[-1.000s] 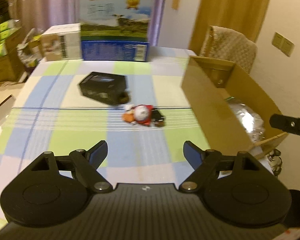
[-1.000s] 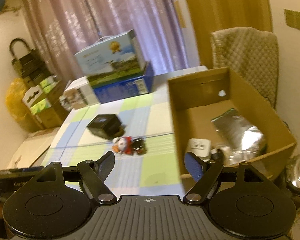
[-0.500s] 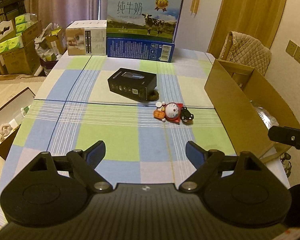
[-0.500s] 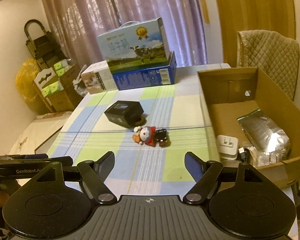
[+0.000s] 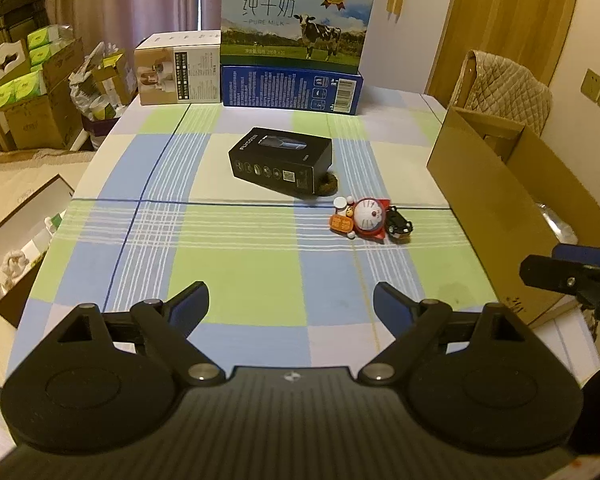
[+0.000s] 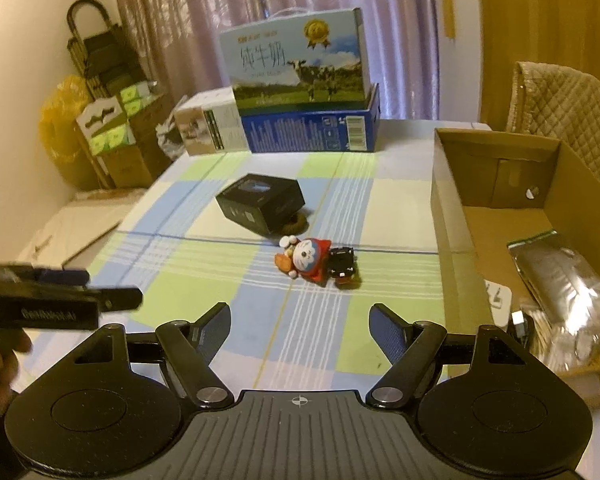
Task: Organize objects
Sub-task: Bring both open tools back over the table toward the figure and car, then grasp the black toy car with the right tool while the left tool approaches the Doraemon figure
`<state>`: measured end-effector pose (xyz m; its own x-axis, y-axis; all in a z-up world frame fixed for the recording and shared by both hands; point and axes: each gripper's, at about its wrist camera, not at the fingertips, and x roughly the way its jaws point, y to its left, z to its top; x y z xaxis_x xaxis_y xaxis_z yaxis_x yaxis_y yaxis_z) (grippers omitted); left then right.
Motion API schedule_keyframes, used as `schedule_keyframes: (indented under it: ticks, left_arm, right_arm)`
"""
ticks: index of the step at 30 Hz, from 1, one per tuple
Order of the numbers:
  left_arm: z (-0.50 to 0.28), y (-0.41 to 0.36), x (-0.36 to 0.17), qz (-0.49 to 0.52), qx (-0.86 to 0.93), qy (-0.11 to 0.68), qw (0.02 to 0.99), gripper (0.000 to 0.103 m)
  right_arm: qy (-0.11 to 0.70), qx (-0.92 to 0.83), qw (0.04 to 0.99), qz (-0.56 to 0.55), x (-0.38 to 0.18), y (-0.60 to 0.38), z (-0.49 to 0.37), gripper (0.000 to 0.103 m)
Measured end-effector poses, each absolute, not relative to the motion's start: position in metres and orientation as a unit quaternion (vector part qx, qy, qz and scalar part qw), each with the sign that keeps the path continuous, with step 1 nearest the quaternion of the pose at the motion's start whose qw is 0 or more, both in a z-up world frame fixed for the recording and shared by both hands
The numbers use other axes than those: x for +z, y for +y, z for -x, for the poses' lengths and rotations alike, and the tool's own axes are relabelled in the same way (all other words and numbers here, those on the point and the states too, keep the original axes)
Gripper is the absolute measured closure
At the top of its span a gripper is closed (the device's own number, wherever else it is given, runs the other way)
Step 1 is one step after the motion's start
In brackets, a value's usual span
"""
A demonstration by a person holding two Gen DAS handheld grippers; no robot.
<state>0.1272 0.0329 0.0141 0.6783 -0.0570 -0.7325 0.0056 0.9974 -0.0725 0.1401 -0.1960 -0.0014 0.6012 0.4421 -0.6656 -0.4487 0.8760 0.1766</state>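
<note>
The left gripper [image 5: 291,298] is opening on nothing; the right gripper [image 6: 300,320] gapes empty. A brown ring [image 5: 327,185] hides partly behind the black box [image 5: 281,159]. The cat figurine [image 5: 365,219] lies well ahead on the checked cloth [image 5: 228,264].

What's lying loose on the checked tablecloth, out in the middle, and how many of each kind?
Black boxes: 1
Brown rings tucked under that box: 1
Cat figurines: 1
Toy cars: 1
Total: 4
</note>
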Motion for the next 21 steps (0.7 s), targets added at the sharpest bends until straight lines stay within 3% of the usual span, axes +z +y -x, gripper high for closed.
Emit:
schedule_keyframes:
  ticks: [7,12,21]
  left_arm:
    - [-0.162,0.041,-0.001,0.006,-0.028,0.403,0.915,0.016]
    - [-0.193,0.039,-0.021,-0.013,-0.056,0.410,0.910,0.016]
    - [-0.237,0.035,-0.067,-0.021,-0.087,0.428,0.900,0.017]
  right_arm:
    - [0.368,0.242,0.897,0.033,-0.032,-0.184,-0.175,0.031]
    - [0.377,0.244,0.893,0.046,-0.056,-0.176,-0.203,0.045]
    - [0.393,0.241,0.885,0.059,-0.096,-0.164,-0.254,0.055]
